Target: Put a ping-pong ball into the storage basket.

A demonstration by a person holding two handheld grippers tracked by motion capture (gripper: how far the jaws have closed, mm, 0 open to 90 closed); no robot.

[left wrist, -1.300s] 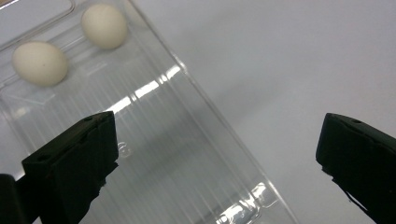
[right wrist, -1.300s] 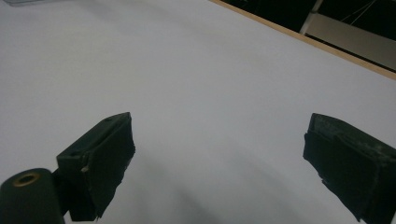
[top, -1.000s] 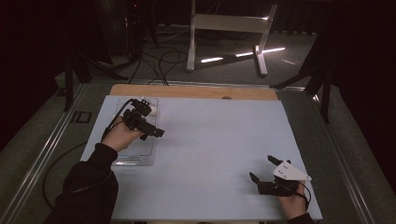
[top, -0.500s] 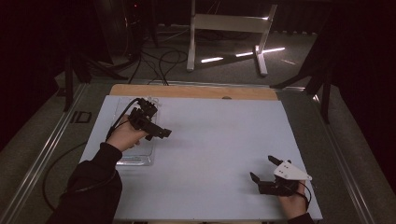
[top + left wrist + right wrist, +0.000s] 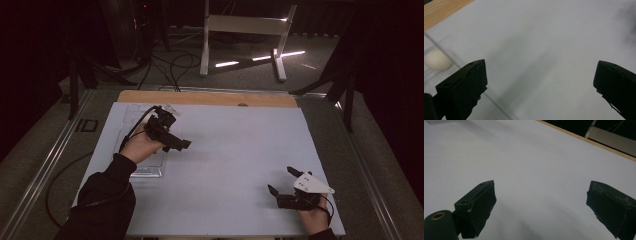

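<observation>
My left gripper (image 5: 181, 144) hovers just right of a clear plastic tray (image 5: 148, 169) at the table's left, its jaws pointing right over the white sheet. In the left gripper view those jaws (image 5: 540, 65) stand wide open with nothing between them, and a cream round object (image 5: 437, 60) lies inside the tray (image 5: 431, 75) at far left. My right gripper (image 5: 280, 180), topped by a grey three-cornered plate (image 5: 311, 183), rests low near the front right corner. Its jaws (image 5: 541, 187) are open over bare white sheet.
A white sheet (image 5: 235, 150) covers the table, with a wooden strip (image 5: 210, 98) along the far edge. Cables (image 5: 170, 65) and a metal stand (image 5: 240, 30) sit on the floor beyond. A cable (image 5: 131, 131) trails from the left gripper.
My left gripper has moved rightward, off the tray and out over the white sheet. The right gripper has stayed where it was.
</observation>
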